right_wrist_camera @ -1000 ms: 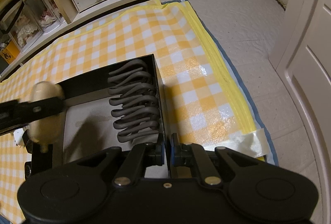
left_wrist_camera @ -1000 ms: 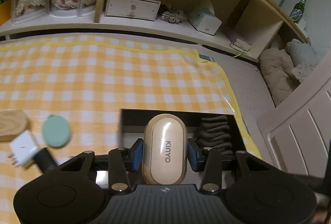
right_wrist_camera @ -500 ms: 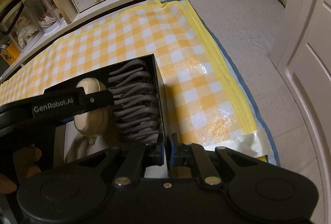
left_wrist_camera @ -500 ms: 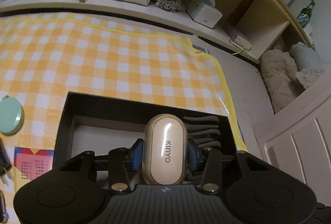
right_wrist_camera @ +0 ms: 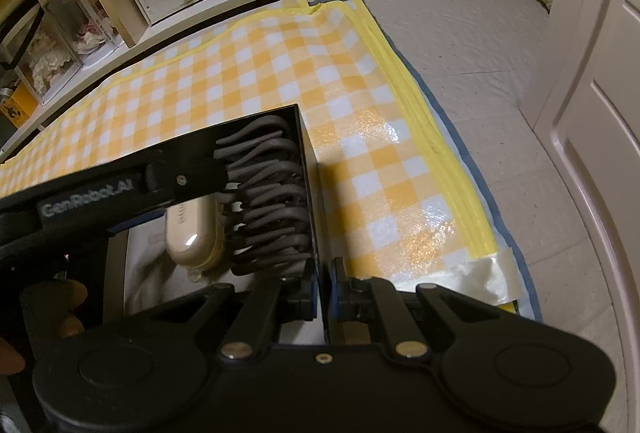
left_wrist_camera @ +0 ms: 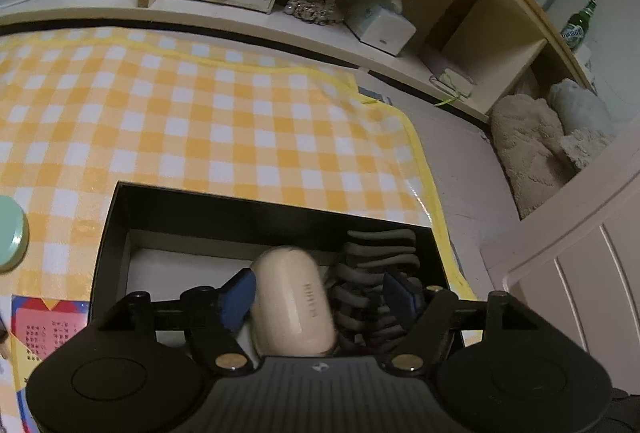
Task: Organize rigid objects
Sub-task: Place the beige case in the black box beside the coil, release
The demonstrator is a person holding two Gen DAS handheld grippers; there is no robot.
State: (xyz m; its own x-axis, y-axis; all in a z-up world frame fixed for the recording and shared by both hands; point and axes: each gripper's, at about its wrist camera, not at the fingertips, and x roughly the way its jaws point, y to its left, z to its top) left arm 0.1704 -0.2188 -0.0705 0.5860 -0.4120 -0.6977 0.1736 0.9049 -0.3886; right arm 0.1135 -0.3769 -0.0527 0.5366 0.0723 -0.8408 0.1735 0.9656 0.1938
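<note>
Left wrist view: left gripper (left_wrist_camera: 320, 297) is sitting spread over the black box (left_wrist_camera: 120, 229), beige capsule-shaped device (left_wrist_camera: 294, 303) lying inside it, lower centre of frame.
Left jaws are standing apart; the left blue pad is looking close to the device, contact unclear, and the right pad is hanging clear over the grey coiled bundle (left_wrist_camera: 376, 273). Device is glossy, rounded plastic; its lettering is blurring out and its near end is hiding behind the gripper body. In the right wrist view the right gripper (right_wrist_camera: 323, 291) is pinching the box's thin right wall at bottom centre, jaws nearly together. Bundle is looking matte, rubbery, ribbed, and is touching the device (right_wrist_camera: 196, 233). Mint round item (left_wrist_camera: 10, 237) is getting cut off at left edge on the glossy checkered mat (left_wrist_camera: 240, 121).
</note>
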